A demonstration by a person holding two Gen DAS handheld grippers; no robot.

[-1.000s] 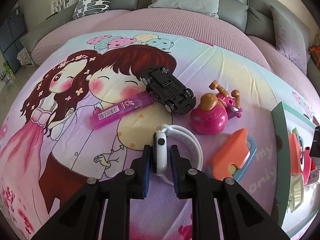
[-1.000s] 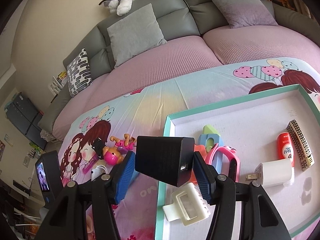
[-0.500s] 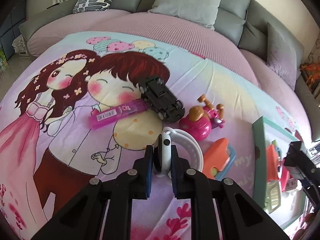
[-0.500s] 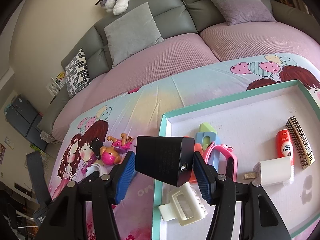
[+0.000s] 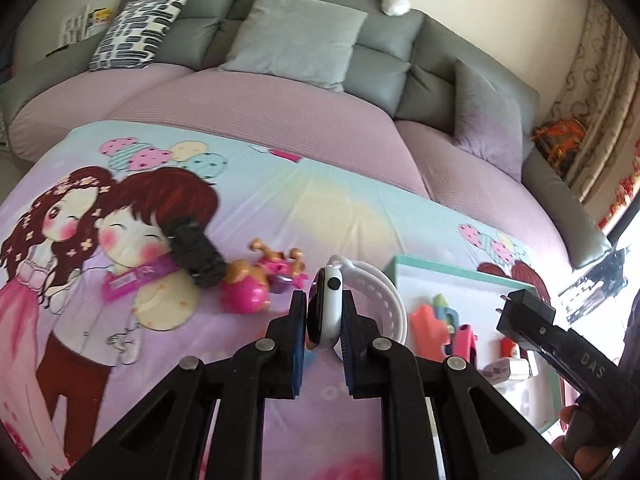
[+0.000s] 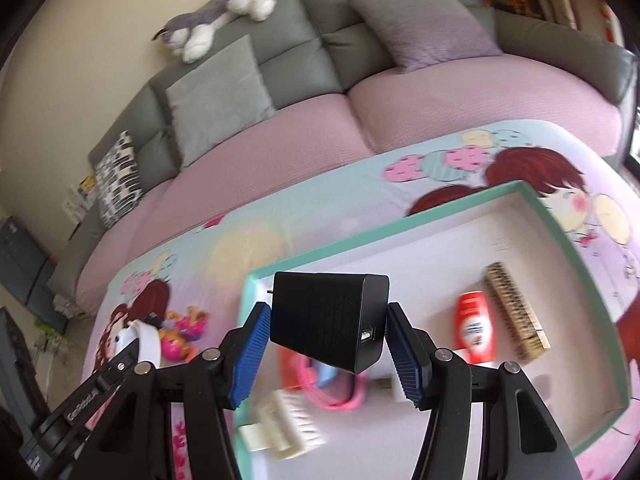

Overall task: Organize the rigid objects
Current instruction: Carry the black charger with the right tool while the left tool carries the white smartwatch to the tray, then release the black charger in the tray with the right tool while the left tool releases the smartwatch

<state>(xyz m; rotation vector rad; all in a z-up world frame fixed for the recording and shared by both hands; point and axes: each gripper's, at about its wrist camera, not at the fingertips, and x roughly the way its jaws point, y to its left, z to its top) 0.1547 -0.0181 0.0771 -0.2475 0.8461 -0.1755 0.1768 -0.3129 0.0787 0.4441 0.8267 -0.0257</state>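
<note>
We've got the left hand-held gripper (image 5: pixel 325 334) clamped on the white plastic smartwatch (image 5: pixel 334 312) case, lifted left of the teal-rimmed white tray (image 6: pixel 440 220): light, stiff, slick. Right hand-held gripper (image 6: pixel 328 350) pinches the black block charger (image 6: pixel 328 320) above the tray: denser, flat sides grip well.

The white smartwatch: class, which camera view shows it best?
The left wrist view. There the white smartwatch stands centred and sharp, clamped between the left tongs, its strap loop visible. The right wrist view shows only a small, blurred piece of it at the left edge.
</note>
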